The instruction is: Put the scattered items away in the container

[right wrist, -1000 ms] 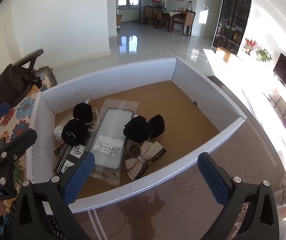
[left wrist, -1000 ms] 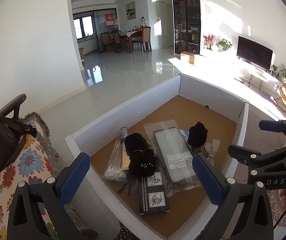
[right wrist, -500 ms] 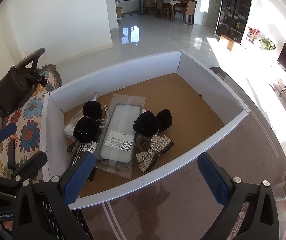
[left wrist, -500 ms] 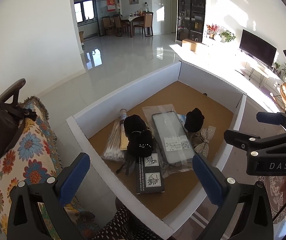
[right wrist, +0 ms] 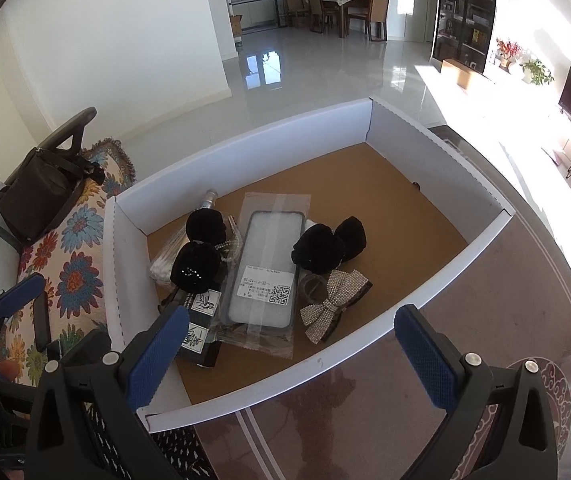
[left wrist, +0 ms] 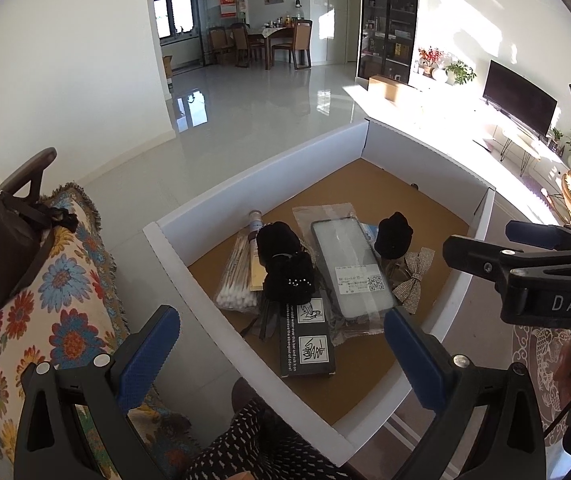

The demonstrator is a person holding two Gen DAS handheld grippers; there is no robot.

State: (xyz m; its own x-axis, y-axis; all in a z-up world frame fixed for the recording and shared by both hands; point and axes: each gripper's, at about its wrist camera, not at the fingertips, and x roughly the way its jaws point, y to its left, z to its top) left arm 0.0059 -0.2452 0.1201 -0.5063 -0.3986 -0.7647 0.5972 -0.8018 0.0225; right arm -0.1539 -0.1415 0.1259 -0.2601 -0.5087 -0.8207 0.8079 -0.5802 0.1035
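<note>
A white cardboard box [left wrist: 245, 184] [right wrist: 245, 144] with a brown floor holds the items: a bagged phone case [left wrist: 349, 268] [right wrist: 267, 268], black fuzzy scrunchies [left wrist: 285, 264] [right wrist: 327, 242], a glittery bow [left wrist: 415, 276] [right wrist: 335, 300], a bag of cotton swabs [left wrist: 237, 280], a black flat box [left wrist: 305, 336] [right wrist: 201, 320]. My left gripper [left wrist: 281, 364] is open and empty above the box's near left corner. My right gripper [right wrist: 289, 364] is open and empty above the box's near wall; it also shows in the left wrist view [left wrist: 525, 256].
A floral cushion [left wrist: 57, 292] [right wrist: 69, 264] and a dark handbag [left wrist: 1, 248] [right wrist: 41, 192] lie left of the box. A brown patterned mat [right wrist: 445, 340] lies under and right of the box. A glossy tiled floor [left wrist: 265, 112] stretches beyond.
Both grippers have drawn back and upward from the box, so more of it shows. Both stay open and empty. The items in the box have not moved.
</note>
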